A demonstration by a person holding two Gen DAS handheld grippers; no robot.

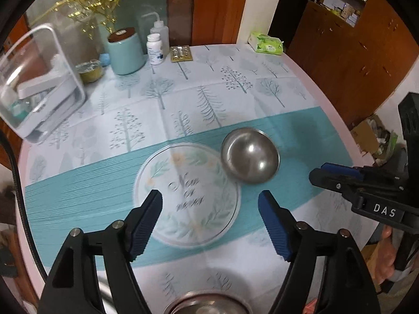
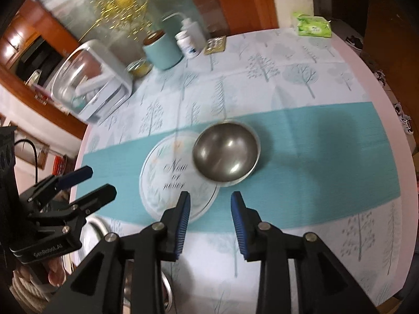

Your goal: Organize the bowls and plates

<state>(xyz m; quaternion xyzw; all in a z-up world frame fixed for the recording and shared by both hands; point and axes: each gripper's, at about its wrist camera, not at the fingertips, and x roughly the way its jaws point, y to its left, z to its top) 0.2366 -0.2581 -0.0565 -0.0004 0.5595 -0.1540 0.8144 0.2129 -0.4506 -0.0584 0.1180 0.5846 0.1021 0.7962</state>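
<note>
Ribbed blue tool (image 1: 209,222) above round steel bowl (image 1: 250,155)

Home dining room; clothed table (image 1: 301,60)

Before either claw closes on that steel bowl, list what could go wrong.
1. The steel bowl looks tilted, its edge over the round printed design on the tablecloth; a pinch on its smooth rim could make it slip or roll.
2. The left claw and right claw both hang open toward the same bowl, so they may collide.
</note>
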